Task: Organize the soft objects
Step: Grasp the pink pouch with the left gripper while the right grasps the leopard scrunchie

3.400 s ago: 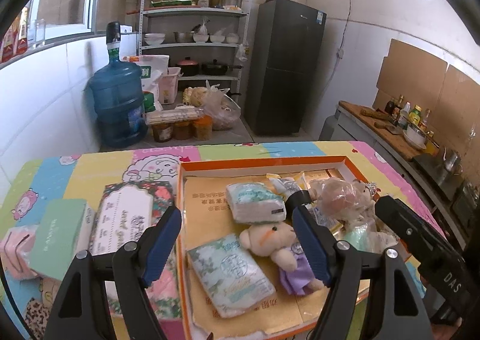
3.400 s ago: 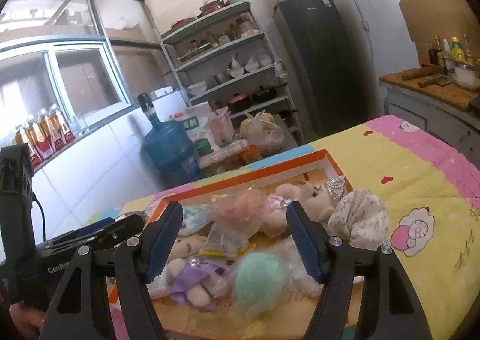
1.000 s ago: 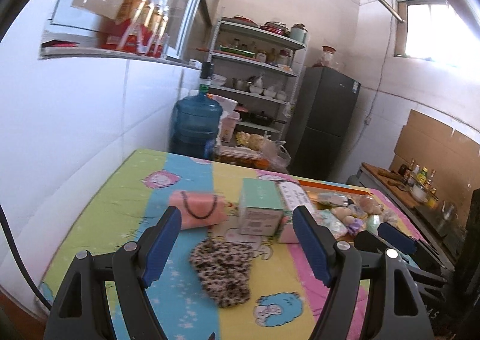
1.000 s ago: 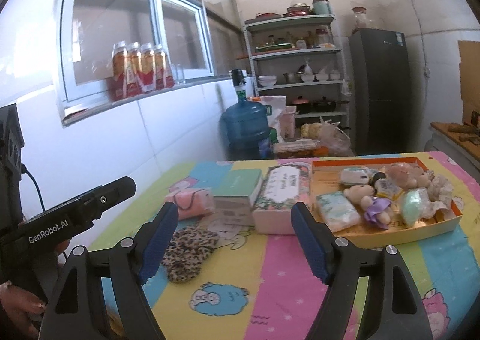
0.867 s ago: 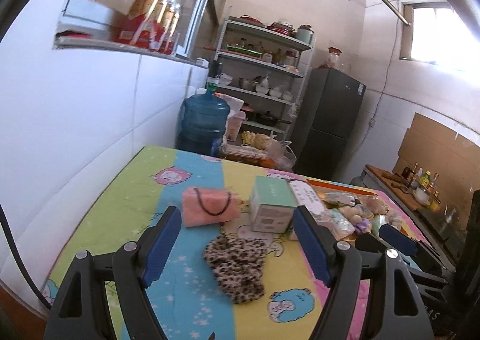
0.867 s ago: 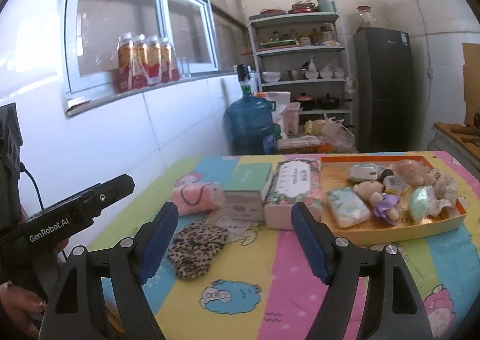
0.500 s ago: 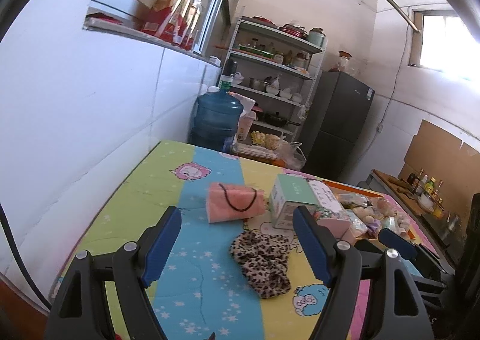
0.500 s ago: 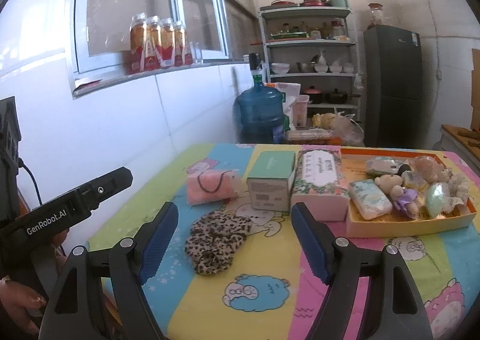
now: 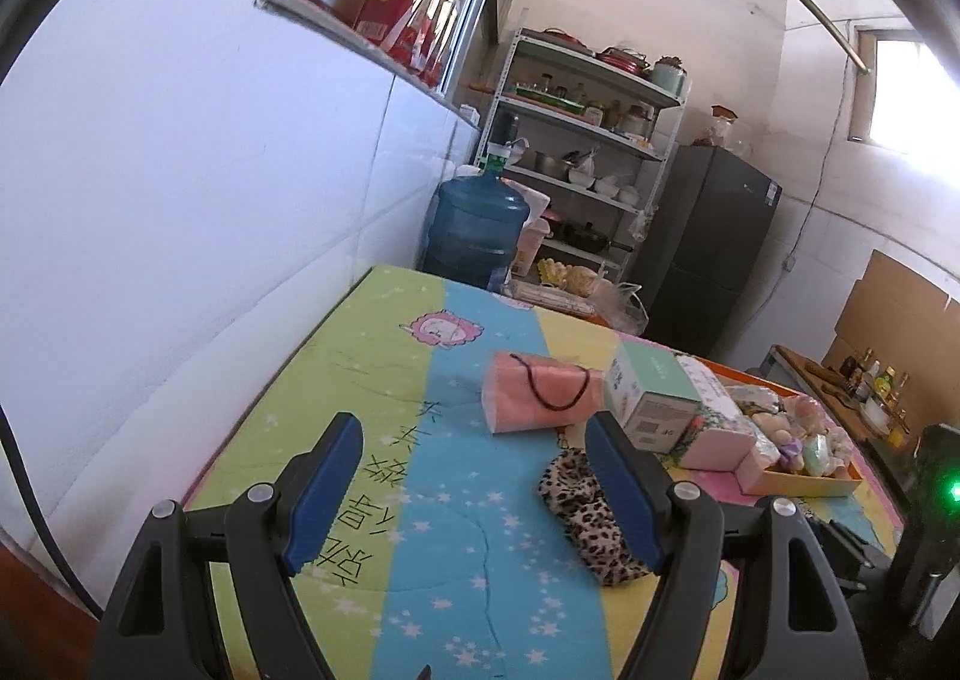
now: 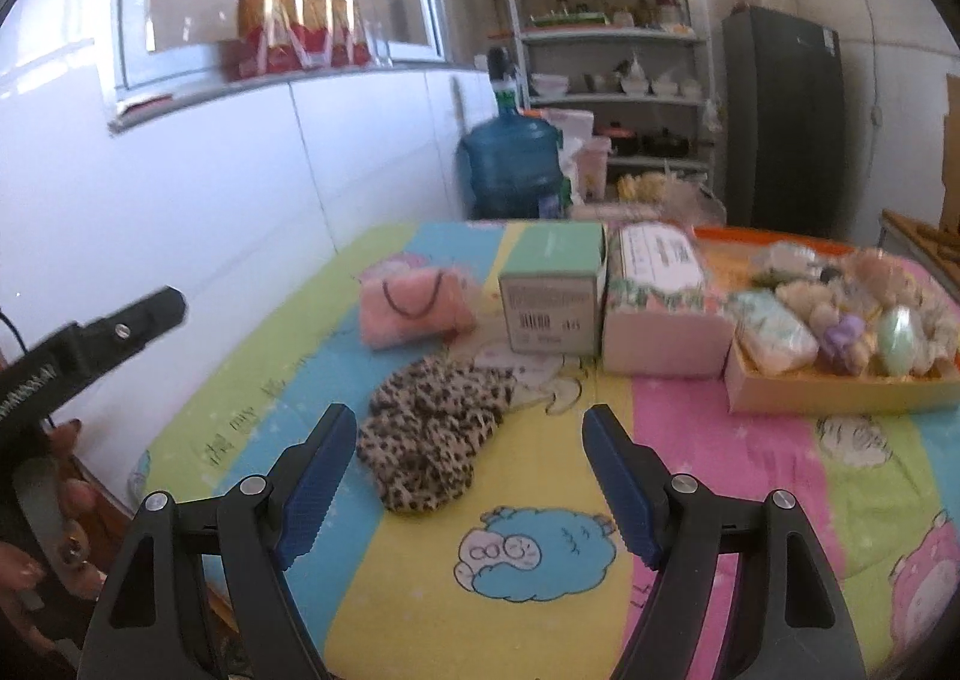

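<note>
Your left gripper [image 9: 474, 491] had its blue ribbed fingers [image 9: 324, 491] spread wide w/ nothing between them, low centre of its frame over the cartoon-print quilted cloth [image 9: 384, 380]. Your right gripper [image 10: 465, 479] was the same: fingers apart, nothing held, bottom centre of its view.

Soft things: the crumpled leopard-print fabric piece [image 10: 432, 440], floppy and bunched, lay centre frame in the right view, just past the right gripper's left fingertip. In the left view it sat lower right [image 9: 591, 518], partly behind the right-hand finger. Beyond it, the fuzzy pink pouch w/ a dark cord loop [image 10: 414, 305] lay flat, mid-left of the right frame.

Rigid stuff: a mint-topped cardboard box [image 10: 555, 293] stood beside the pouch, touching a floral-print pink box [image 10: 660, 299] on its right. Next came the shallow orange-rimmed cardboard tray [image 10: 840, 395], far right, filled w/ wrapped tissue packs, small plush toys and a pale green ball, all packed close.

Room: bare cloth ran across the lower half of both frames, esp. the yellow and pink stripes in front of the boxes. The table's left edge sat near the white tiled wall [image 9: 180, 200], upper left.
</note>
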Demonstrator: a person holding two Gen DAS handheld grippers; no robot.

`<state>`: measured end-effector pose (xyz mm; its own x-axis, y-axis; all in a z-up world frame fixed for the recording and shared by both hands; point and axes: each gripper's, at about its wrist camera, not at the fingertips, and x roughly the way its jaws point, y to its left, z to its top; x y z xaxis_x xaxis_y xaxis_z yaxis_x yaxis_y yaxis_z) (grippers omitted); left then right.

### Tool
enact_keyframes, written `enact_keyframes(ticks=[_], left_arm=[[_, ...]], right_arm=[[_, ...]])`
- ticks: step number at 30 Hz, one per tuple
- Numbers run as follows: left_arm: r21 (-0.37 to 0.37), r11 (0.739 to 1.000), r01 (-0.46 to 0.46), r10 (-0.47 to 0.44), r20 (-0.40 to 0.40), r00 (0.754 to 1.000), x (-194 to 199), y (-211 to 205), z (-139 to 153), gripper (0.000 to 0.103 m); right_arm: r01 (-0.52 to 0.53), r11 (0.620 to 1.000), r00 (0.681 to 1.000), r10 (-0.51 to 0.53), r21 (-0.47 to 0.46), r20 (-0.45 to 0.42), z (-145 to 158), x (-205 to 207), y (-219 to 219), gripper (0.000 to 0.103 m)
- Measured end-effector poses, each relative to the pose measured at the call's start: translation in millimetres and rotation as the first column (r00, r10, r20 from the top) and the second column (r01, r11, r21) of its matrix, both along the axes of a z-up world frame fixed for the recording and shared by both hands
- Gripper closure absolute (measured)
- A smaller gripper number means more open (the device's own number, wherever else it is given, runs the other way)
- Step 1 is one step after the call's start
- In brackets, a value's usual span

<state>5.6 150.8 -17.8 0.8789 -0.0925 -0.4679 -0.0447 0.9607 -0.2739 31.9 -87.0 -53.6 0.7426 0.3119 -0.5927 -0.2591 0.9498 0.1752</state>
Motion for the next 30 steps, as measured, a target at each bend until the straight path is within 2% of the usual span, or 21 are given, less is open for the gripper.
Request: enact_keyframes(ticks=[7, 14, 20, 25, 26, 27, 28, 29, 30], left_arm=[[-0.009, 1.000, -0.008, 0.007, -0.036, 0.999, 9.9, 7.1, -12.9, 0.027], [0.000, 0.999, -0.040, 0.040, -0.055, 0.998, 16.0, 18.5, -21.0, 0.027], [0.002, 0.999, -0.034, 0.034, -0.071, 0.997, 23.3, 22.5, -24.4, 0.027], [0.048, 0.999, 0.004, 0.000, -0.072, 0.997, 32.0, 17.4, -22.1, 0.027], [0.067, 0.998, 0.011, -0.007, -0.074, 0.997, 35.5, 14.9, -21.9, 0.027], [0.083, 0.996, 0.023, -0.016, -0.078, 0.997, 39.9, 12.4, -21.8, 0.027], [0.095, 0.995, 0.039, -0.031, -0.085, 0.996, 44.4, 10.2, -22.0, 0.027], [0.099, 0.993, 0.065, -0.056, -0.093, 0.994, 50.7, 7.4, -22.3, 0.027], [0.094, 0.991, 0.093, -0.083, -0.109, 0.991, 57.3, 5.1, -23.1, 0.027]], right_arm=[[-0.058, 0.998, 0.996, 0.057, -0.009, -0.069, -22.8, 21.3, 22.7, 0.024], [-0.066, 0.997, 0.989, 0.059, -0.044, -0.138, -41.0, 41.7, 39.4, 0.024], [-0.090, 0.987, 0.985, 0.068, -0.131, -0.159, -49.9, 55.4, 62.4, 0.024], [-0.091, 0.986, 0.984, 0.067, -0.140, -0.164, -54.2, 61.3, 66.8, 0.024], [-0.093, 0.986, 0.985, 0.070, -0.141, -0.159, -53.7, 61.4, 67.5, 0.029], [-0.096, 0.985, 0.986, 0.074, -0.142, -0.153, -53.7, 61.9, 67.3, 0.048], [-0.096, 0.985, 0.986, 0.075, -0.142, -0.148, -53.4, 62.3, 66.2, 0.056], [-0.096, 0.986, 0.987, 0.076, -0.139, -0.142, -52.6, 63.0, 63.5, 0.071], [-0.101, 0.986, 0.987, 0.083, -0.133, -0.138, -52.2, 63.4, 61.3, 0.078]])
